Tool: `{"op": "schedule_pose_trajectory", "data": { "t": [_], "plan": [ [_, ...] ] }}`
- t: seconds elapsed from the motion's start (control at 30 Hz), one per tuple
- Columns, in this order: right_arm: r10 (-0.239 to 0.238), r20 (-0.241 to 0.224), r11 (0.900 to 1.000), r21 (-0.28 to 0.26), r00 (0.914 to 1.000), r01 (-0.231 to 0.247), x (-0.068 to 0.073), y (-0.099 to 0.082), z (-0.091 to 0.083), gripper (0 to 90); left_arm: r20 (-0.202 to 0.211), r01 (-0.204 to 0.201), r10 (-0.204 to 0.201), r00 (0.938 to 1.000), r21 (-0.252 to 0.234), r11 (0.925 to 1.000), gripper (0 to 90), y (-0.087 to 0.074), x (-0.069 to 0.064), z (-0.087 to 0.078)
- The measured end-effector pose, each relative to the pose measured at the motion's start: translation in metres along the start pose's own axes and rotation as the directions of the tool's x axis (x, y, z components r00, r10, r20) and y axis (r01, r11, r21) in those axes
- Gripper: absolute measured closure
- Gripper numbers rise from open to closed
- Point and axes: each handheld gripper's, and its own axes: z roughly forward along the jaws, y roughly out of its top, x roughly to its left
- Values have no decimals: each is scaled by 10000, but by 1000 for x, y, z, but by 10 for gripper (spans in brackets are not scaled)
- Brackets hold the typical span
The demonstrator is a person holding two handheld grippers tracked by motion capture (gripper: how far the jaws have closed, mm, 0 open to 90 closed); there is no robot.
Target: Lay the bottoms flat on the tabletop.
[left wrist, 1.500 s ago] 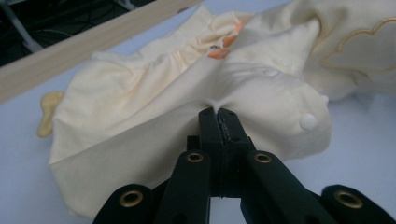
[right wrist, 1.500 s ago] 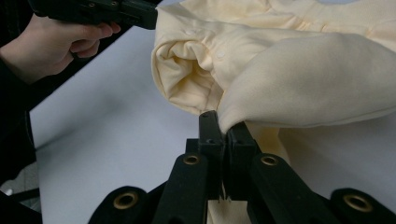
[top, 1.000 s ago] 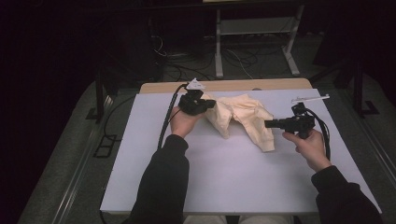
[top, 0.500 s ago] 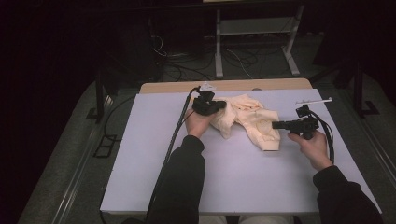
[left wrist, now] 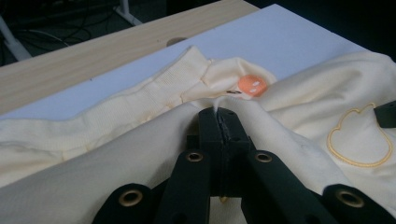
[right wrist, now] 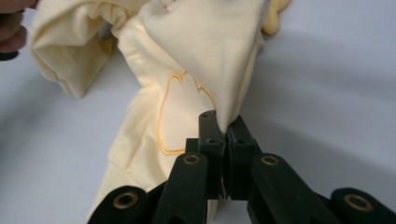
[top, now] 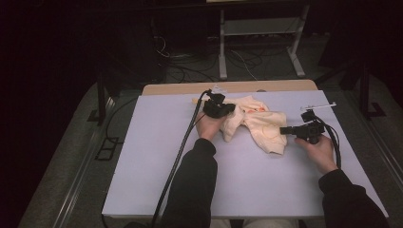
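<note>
A pale yellow garment lies crumpled on the white table top, right of centre toward the back. It has a ribbed band, an orange button-like patch and an orange outlined shape. My left gripper is shut on a fold of the garment at its left side. My right gripper is shut on a pinch of the garment at its right edge, the cloth rising from between its jaws.
A bare wooden strip runs along the table's far edge. Beyond it, a metal stand and cables sit on the dark floor. Cables trail from both grippers across the white top.
My left gripper has moved right and down over the garment's left part. The right gripper has sunk a little with the cloth's right edge. The garment is bunched closer together.
</note>
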Motion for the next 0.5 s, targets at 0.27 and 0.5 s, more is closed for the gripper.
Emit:
{"op": "schedule_pose_trajectory", "data": {
  "t": [0.27, 0.5],
  "plan": [
    [15, 302, 9995, 325, 9995, -25, -3, -3, 8, 860, 22, -193, 192, 9998, 586, 9981, 882, -9, -3, 13],
    [201, 133, 9990, 389, 9997, -206, -6, -4, 9, 857, 153, -131, 123, 9998, 483, 9987, 872, -7, 0, 4]
  ]
}}
